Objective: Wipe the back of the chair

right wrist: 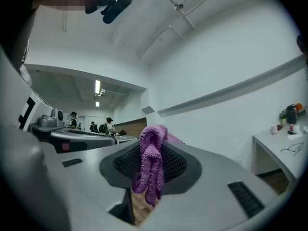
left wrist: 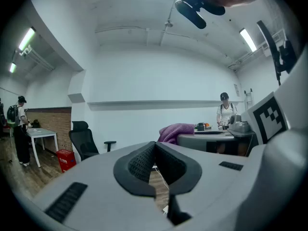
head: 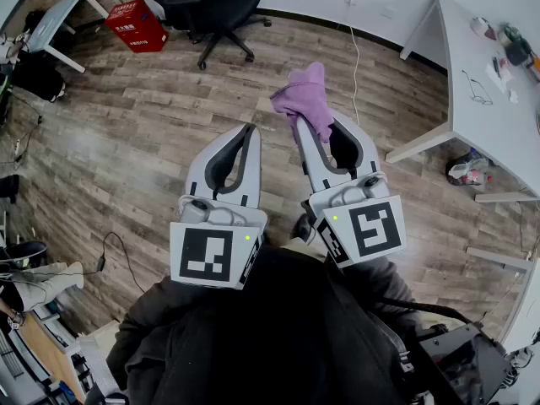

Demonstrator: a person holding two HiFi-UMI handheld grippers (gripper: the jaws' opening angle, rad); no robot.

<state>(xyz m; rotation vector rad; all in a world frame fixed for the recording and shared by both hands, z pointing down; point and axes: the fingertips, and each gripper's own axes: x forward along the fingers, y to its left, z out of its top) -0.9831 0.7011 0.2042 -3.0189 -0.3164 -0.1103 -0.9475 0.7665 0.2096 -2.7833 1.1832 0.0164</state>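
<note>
Room first: it's an office with a grey-brown wood plank floor [head: 126,142] and white walls. A white tabletop [head: 498,125] runs down the right side of the head view, with a pair of glasses [head: 477,89] and some small clutter on it I can't make out. There's a smaller white table [head: 61,17] in the far left corner. A red box [head: 136,25] sits on the floor between that table and the chair, and a thin white cable [head: 354,66] trails across the planks from the wall. Both gripper views show a few people standing way off in the background.

The chair [head: 221,7] is a black office one with armrests and a wheeled star base. It's parked near the far wall at the top of the head view, well apart from both claws, and nothing is touching it.

The cloth [head: 305,98] is purple with a knobbly weave, bunched into a wad. It sticks out past the tips of the right claw [head: 319,123], which is clamped on it. In the right gripper view a fold of it hangs down between the dark pads.

The left claw [head: 251,132] sits just beside the right one. Its tips are pressed together and it has hold of nothing.
</note>
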